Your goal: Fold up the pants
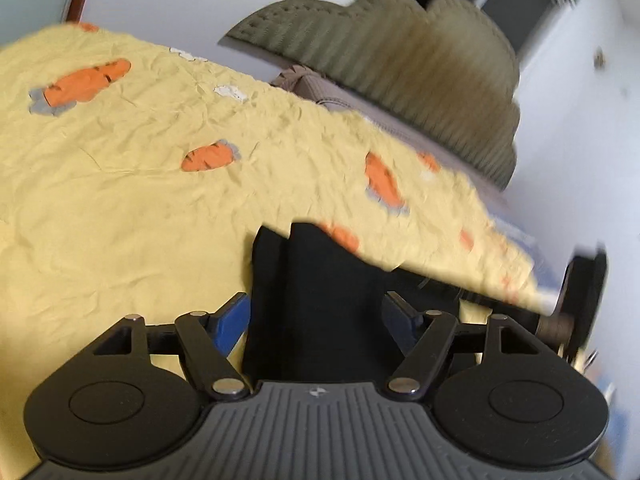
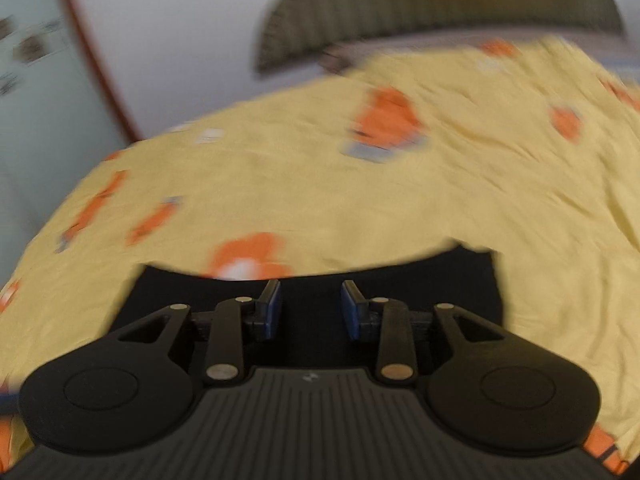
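On the left, the left gripper (image 1: 316,320) has its blue pads (image 1: 230,320) spread wide, with a bunched fold of the black pants (image 1: 316,300) standing up between them; the cloth fills the gap, but whether the pads actually pinch it I cannot tell, since the fabric hides the contact; beyond lies the yellow carrot-print bedspread (image 1: 120,200), and further off the green ribbed headboard (image 1: 400,60).

To the right, the right gripper (image 2: 311,308) hovers over a flat, broad stretch of the pants (image 2: 460,284), its pads (image 2: 272,308) apart with a clear gap and nothing between them; the bedspread (image 2: 360,208) is blurred here.

The step in hand seems to be taking hold of the garment for a fold; done well, I judge, both grippers would pinch matching edges at the same level, taking all layers of the bunched fold on the left, and the cloth would travel taut so the fold lands square rather than twisted.

No containers appear in either view.
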### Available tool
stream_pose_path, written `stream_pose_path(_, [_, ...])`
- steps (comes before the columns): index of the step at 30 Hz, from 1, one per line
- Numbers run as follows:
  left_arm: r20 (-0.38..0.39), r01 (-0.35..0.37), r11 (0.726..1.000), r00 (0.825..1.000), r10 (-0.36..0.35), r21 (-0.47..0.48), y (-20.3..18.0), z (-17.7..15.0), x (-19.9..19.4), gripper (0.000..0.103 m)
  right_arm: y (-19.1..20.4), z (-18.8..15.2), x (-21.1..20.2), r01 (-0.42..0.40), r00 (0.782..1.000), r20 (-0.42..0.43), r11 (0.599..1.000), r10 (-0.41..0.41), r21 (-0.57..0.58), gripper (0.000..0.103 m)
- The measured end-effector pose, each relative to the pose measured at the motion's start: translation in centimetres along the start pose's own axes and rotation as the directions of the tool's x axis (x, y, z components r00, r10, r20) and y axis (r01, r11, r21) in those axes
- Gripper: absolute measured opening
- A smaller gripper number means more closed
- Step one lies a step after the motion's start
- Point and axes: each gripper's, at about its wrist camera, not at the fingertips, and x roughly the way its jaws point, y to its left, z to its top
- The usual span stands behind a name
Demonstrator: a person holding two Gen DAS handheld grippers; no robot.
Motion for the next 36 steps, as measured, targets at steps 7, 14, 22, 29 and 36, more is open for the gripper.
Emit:
stream_pose_path(7, [-0.126,0.046,0.996,0.991,-0.036,0.074,-0.1,-0.3,4.0,0.072,9.4,0.7,2.6,-0.033,0.999,-0.019,0.953,0.029,-0.302,0.036])
stream_pose_path(14, [-0.172,0.007,0.984,0.985,0.024,0.180,-0.5,-1.8,6.6,0.043,9.7,4.0,8.3,-0.184,0.968,-0.211,0.953,0.133,-0.242,0.043])
stream_pose_path(22, [-0.156,-0.008,0.976,0.987,0.043,0.216,-0.5,-2.5,6.7,0.018,11.5,3.9,10.8,-0.218,0.940,-0.330,0.893,0.085,-0.393,0.044])
stream_pose_path(29, [-0.144,-0.016,0.985,0.989,0.041,0.173,0.2,-2.3,6.2,0.008,12.8,3.3,9.8,-0.242,0.942,-0.322,0.854,0.093,-0.460,0.007])
stream_pose_path(36, [-0.128,-0.057,0.982,0.988,0.081,0.181,0.5,-2.5,5.3,0.008,13.4,3.7,8.7,-0.226,0.960,-0.255,0.867,0.119,-0.445,0.006])
